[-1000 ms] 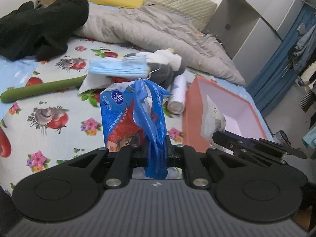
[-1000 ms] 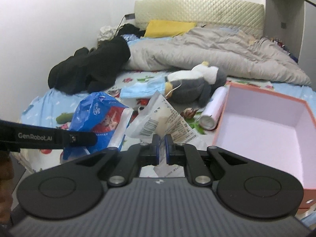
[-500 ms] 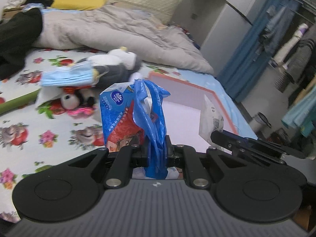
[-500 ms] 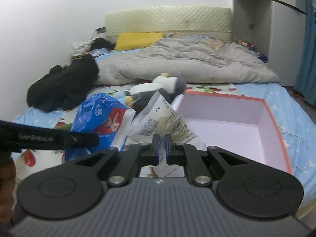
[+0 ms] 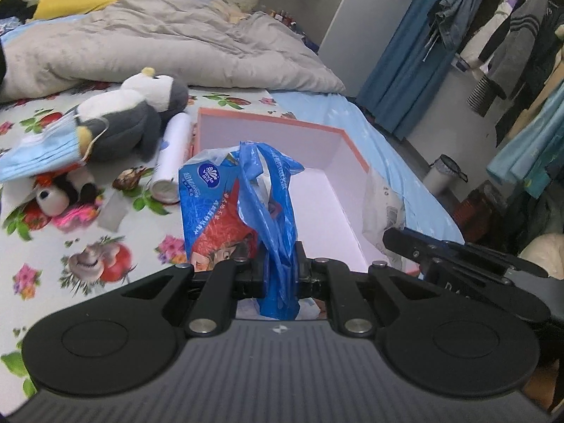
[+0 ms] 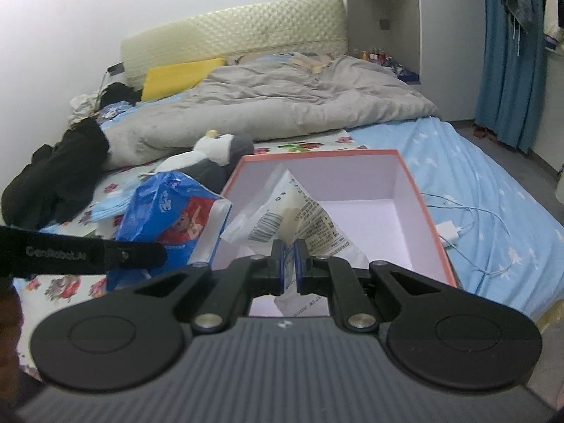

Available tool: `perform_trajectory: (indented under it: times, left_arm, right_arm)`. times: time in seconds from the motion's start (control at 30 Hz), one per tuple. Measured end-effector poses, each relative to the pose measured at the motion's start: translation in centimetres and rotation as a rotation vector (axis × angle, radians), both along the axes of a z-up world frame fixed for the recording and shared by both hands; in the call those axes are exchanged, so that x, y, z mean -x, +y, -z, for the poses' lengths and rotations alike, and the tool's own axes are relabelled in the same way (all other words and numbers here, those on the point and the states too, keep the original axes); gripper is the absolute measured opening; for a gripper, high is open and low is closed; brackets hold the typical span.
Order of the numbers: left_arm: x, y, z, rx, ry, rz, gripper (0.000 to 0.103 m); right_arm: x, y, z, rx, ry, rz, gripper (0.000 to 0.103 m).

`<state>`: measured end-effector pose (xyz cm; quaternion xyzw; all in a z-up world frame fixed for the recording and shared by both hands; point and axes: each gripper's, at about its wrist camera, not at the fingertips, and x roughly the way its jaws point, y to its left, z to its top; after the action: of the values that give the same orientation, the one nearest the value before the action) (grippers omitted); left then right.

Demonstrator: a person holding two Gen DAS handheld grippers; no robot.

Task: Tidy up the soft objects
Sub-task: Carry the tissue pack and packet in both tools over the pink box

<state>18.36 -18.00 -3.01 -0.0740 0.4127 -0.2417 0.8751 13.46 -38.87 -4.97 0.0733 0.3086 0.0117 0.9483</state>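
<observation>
Above the bed [image 6: 476, 176], the left gripper [image 5: 280, 275] pinches a blue tissue pack [image 5: 225, 211] and the right gripper [image 6: 289, 268] a white printed packet [image 6: 299, 208] over the pink box [image 6: 419, 194], likely mid-delivery; lowering and spreading each pair of jaws comes next.

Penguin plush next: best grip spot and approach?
Judging by its pose, grip the penguin plush across its grey back, coming from above. It lies on its side, so the round body faces up and should compress between the fingers. Avoid the beak end: a blue face mask loops around it.
</observation>
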Motion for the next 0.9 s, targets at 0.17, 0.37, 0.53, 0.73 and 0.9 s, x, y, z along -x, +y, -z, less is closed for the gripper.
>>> perform_trajectory:
  times: [0.17, 0.37, 0.53, 0.73, 0.9]
  left_arm:
    - [-3.6, -2.4, 0.8, -0.013, 0.031, 0.025, 0.014]
    - [-7.7, -5.3, 3.1, -0.049, 0.094, 0.068, 0.014]
    - [-10.3, -7.0, 5.3, -0.073, 0.147, 0.076, 0.014]
    - [-12.3, -8.1, 7.6, -0.111, 0.183, 0.076, 0.014]
    - [-12.8, -8.2, 8.2, -0.111, 0.182, 0.071, 0.023]
  right_arm:
    - [-2.5, -2.1, 1.3, -0.012, 0.041, 0.021, 0.01]
    - [-5.7, -4.1, 3.3, -0.029, 0.097, 0.034, 0.01]
    - [-8.4, -5.2, 5.5, -0.032, 0.15, 0.035, 0.01]
    - [-10.4, -6.2, 8.2, -0.042, 0.21, 0.035, 0.01]
    - [-11.4, -6.9, 9.8, -0.071, 0.247, 0.049, 0.014]
